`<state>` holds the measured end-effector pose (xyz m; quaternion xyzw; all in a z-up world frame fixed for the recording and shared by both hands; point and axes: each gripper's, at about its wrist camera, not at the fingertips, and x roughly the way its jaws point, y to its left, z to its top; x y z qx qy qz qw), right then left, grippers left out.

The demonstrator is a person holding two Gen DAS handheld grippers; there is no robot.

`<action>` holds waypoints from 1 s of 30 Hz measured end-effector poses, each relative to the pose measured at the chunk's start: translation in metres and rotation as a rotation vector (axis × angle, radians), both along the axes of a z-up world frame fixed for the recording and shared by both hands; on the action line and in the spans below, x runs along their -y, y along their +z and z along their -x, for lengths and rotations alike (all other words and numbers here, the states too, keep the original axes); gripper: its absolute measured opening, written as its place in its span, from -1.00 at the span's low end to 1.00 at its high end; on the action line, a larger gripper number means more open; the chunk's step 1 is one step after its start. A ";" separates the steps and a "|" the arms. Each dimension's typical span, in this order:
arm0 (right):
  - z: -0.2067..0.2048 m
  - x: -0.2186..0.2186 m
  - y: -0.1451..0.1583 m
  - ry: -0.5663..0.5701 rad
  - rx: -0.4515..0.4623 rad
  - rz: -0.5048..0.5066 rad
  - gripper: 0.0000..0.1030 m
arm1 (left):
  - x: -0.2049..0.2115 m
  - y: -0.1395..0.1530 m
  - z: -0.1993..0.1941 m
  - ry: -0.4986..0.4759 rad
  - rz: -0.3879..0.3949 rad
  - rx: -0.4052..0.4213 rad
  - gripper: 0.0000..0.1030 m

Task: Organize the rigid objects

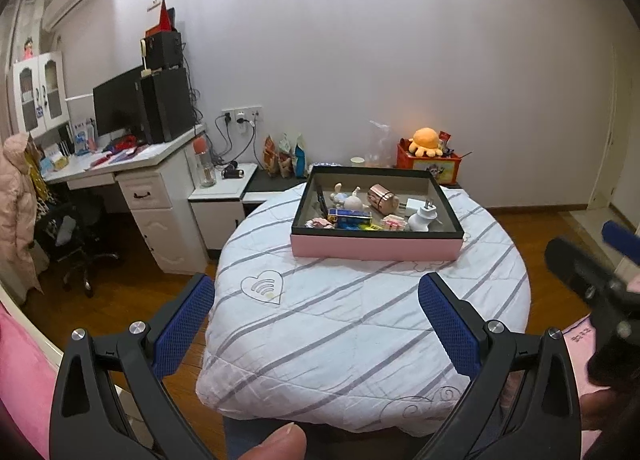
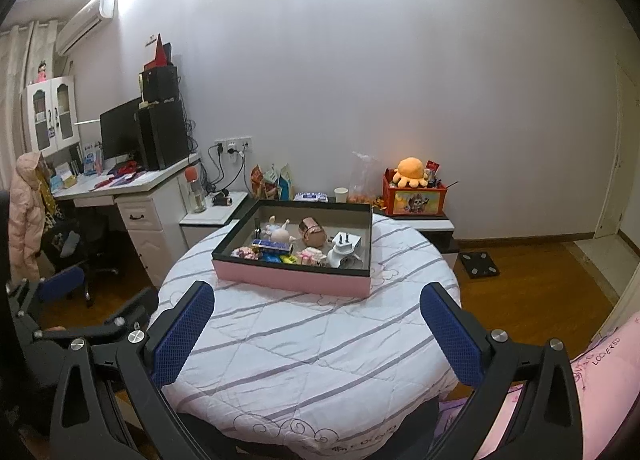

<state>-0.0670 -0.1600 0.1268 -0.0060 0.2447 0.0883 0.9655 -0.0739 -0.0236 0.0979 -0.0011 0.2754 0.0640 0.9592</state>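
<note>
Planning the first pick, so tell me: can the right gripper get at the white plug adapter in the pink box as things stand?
Probably yes. The right gripper is open and empty, the box has no lid, and the white plug adapter lies uncovered near its right end.

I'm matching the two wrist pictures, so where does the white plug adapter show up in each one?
Left wrist: white plug adapter in the pink box's near-right corner, right of picture centre.
Right wrist: white plug adapter in the same corner, near picture centre.
Shared landmark: the orange octopus plush behind the box.
</note>
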 end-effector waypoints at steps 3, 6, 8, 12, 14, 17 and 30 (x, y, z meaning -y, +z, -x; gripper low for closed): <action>-0.003 0.000 -0.004 0.004 -0.010 -0.006 1.00 | 0.001 0.000 0.001 0.008 -0.014 0.004 1.00; -0.006 0.001 -0.009 -0.001 -0.017 -0.009 1.00 | 0.002 -0.001 -0.002 0.009 -0.011 -0.001 1.00; -0.007 0.004 -0.011 -0.005 -0.021 -0.013 1.00 | 0.003 -0.001 -0.004 0.014 -0.014 -0.004 1.00; -0.009 0.008 -0.013 -0.013 -0.026 -0.017 1.00 | 0.004 -0.002 -0.006 0.012 -0.014 -0.007 1.00; -0.009 0.009 -0.014 -0.015 -0.027 -0.020 1.00 | 0.005 -0.002 -0.007 0.013 -0.020 -0.007 1.00; -0.010 0.010 -0.015 -0.015 -0.030 -0.022 1.00 | 0.005 -0.002 -0.008 0.014 -0.024 -0.006 1.00; -0.011 0.010 -0.018 -0.012 -0.032 -0.018 1.00 | 0.006 -0.002 -0.010 0.004 -0.026 -0.014 1.00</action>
